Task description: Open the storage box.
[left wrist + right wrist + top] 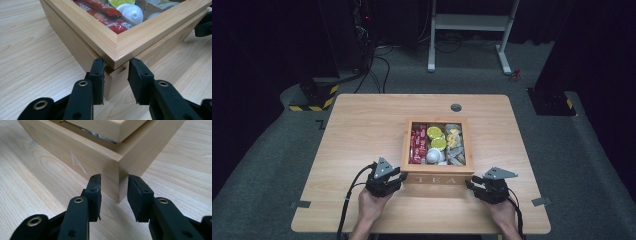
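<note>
A wooden tea box (437, 179) with "TEA" on its front wall stands right of the table's middle, near the front edge. Its window lid (140, 32) shows red sachets (418, 142), yellow-green packets (435, 133) and a white capsule (132, 12). My left gripper (402, 176) straddles the box's front left corner (112, 80) just under the lid's overhang, pads pressed on both faces. At the front right corner (117, 177) my right gripper (469, 184) grips the same way, its fingertips (93, 187) against the wood. In the right gripper view, the lid (107, 127) sits slightly off the base with a gap.
The light wooden table (362, 130) has a round cable hole (456, 107) behind the box. A white desk frame (472, 22) and black bases with yellow stripes (314, 97) stand on the grey floor beyond. Bare tabletop lies left of the box.
</note>
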{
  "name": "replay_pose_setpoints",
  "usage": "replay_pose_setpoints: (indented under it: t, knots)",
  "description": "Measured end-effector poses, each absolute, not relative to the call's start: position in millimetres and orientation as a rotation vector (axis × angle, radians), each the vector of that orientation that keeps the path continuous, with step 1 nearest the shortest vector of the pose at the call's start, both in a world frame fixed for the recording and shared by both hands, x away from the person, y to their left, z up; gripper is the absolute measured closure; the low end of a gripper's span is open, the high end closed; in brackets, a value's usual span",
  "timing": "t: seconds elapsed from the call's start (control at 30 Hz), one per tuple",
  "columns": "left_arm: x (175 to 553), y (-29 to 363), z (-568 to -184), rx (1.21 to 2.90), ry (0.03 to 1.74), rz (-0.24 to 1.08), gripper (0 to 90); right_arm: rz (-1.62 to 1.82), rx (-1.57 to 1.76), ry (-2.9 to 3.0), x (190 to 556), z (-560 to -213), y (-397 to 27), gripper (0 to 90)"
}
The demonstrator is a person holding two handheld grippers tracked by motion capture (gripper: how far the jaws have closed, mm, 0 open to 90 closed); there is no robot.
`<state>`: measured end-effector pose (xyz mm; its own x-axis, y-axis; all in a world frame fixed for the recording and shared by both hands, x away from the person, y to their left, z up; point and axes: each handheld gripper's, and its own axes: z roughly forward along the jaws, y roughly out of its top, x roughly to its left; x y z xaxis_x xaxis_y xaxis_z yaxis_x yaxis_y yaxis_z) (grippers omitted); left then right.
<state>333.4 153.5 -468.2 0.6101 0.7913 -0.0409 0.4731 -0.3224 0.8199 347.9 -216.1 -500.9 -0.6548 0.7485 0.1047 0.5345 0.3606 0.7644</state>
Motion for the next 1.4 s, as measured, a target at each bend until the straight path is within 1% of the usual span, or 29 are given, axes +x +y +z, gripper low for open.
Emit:
replay_pose_setpoints:
  t: [0.27, 0.63, 0.93, 1.4]
  knots:
    - [335, 153, -461, 1.955, 1.006, 0.471, 67.2, 1.18, 1.136, 2.363, 348, -500, -217, 64.0]
    - [340, 157, -437, 1.915, 0.99, 0.485, 68.1, 1.183, 1.13, 2.364, 348, -499, -217, 64.2]
    - [348, 161, -419, 1.878, 0.998, 0.458, 69.0, 1.184, 1.134, 2.363, 348, -499, -217, 64.3]
    - [362, 158, -400, 1.848, 1.01, 0.452, 69.1, 1.205, 1.127, 2.359, 347, -493, -219, 64.7]
